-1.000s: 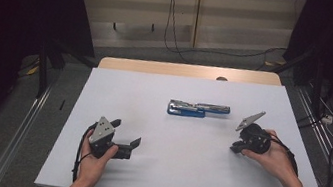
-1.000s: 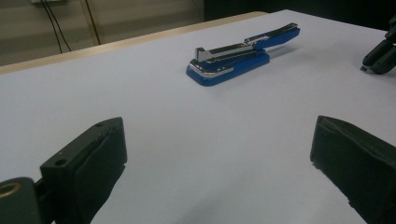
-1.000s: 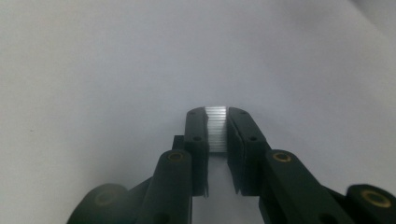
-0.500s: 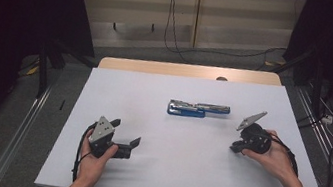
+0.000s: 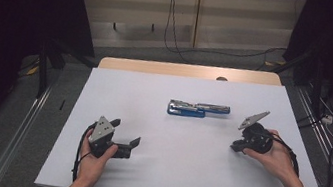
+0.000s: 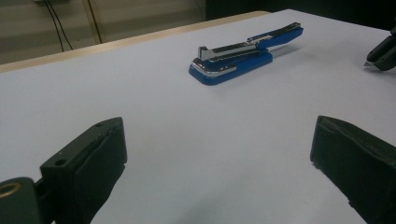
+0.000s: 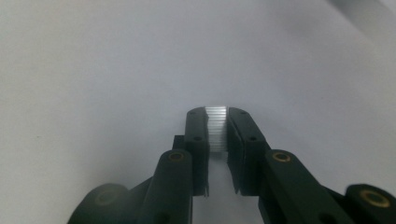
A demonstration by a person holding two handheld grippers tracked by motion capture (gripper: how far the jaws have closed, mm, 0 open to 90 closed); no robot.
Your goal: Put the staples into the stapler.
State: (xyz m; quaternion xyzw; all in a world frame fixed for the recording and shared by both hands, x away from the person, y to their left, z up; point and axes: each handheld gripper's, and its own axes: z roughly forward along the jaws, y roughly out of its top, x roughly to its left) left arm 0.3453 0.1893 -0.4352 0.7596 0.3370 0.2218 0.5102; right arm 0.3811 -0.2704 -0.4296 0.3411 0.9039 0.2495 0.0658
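Note:
A blue stapler (image 5: 197, 109) lies swung open near the middle of the white table top (image 5: 181, 182); in the left gripper view the stapler (image 6: 238, 58) lies ahead, past the two jaws. My left gripper (image 5: 125, 132) rests on the table at the near left, open, with nothing between its jaws (image 6: 219, 154). At the right, my right gripper (image 5: 237, 146) points down toward the table and is shut on a short silvery strip of staples (image 7: 216, 128) held between its pads (image 7: 217, 114). Its tip (image 6: 380, 53) shows at the far right of the left gripper view.
A bare wooden strip (image 5: 183, 71) runs along the table's far edge. Beyond it are cables (image 5: 174, 29) on the floor and a pale wall panel. Metal rails (image 5: 21, 136) run along both sides of the table.

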